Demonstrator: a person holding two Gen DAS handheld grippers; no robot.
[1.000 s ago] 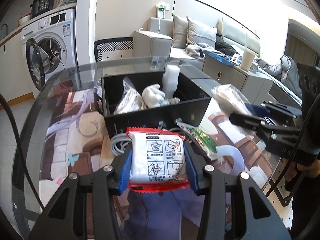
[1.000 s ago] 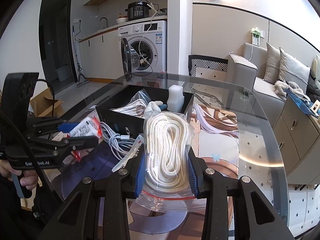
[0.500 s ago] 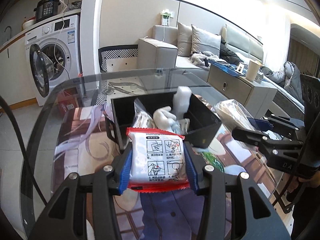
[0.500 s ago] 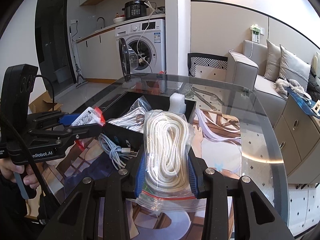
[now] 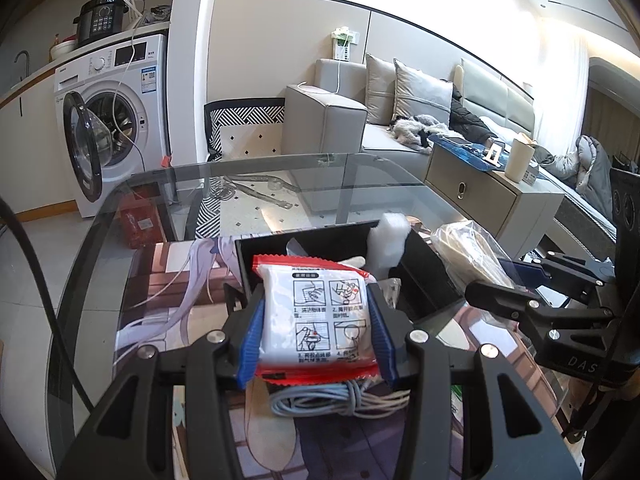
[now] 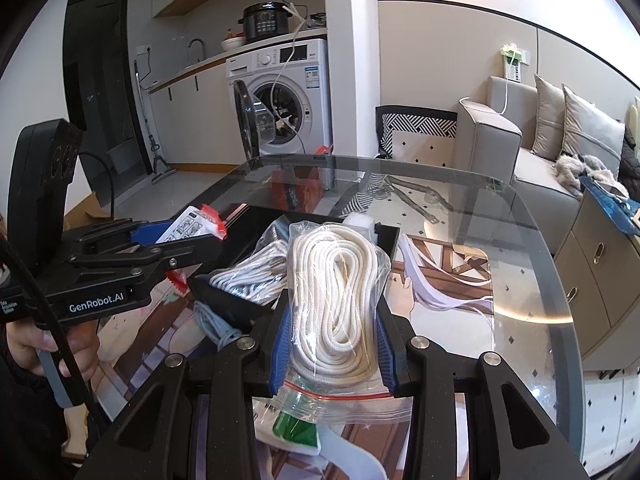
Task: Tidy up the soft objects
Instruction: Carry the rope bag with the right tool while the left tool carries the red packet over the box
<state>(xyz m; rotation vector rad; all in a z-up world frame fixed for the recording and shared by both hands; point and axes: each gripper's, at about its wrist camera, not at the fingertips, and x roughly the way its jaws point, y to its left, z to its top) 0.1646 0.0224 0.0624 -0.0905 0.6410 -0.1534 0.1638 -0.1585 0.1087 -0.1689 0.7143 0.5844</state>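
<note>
My left gripper (image 5: 316, 326) is shut on a white packet with red edges (image 5: 316, 316) and holds it raised at the near left edge of the black box (image 5: 424, 276). My right gripper (image 6: 334, 336) is shut on a clear zip bag of white rope (image 6: 336, 300), raised over the box's near right part (image 6: 224, 300). The box holds another bagged white rope (image 6: 252, 272) and a white foam piece (image 5: 388, 240). Each gripper shows in the other's view: the left (image 6: 176, 252), the right (image 5: 492, 292).
A coil of grey cable (image 5: 340, 400) lies on the glass table (image 6: 532, 320) below my left gripper. A green and white packet (image 6: 292, 428) lies under my right gripper. An illustrated mat (image 5: 168, 300) covers the table. A washing machine (image 5: 112, 120) and a sofa (image 5: 360, 120) stand beyond.
Both grippers have risen and moved forward toward the box with their loads. The left packet now sits over the box's near edge. The rope bag is closer over the box.
</note>
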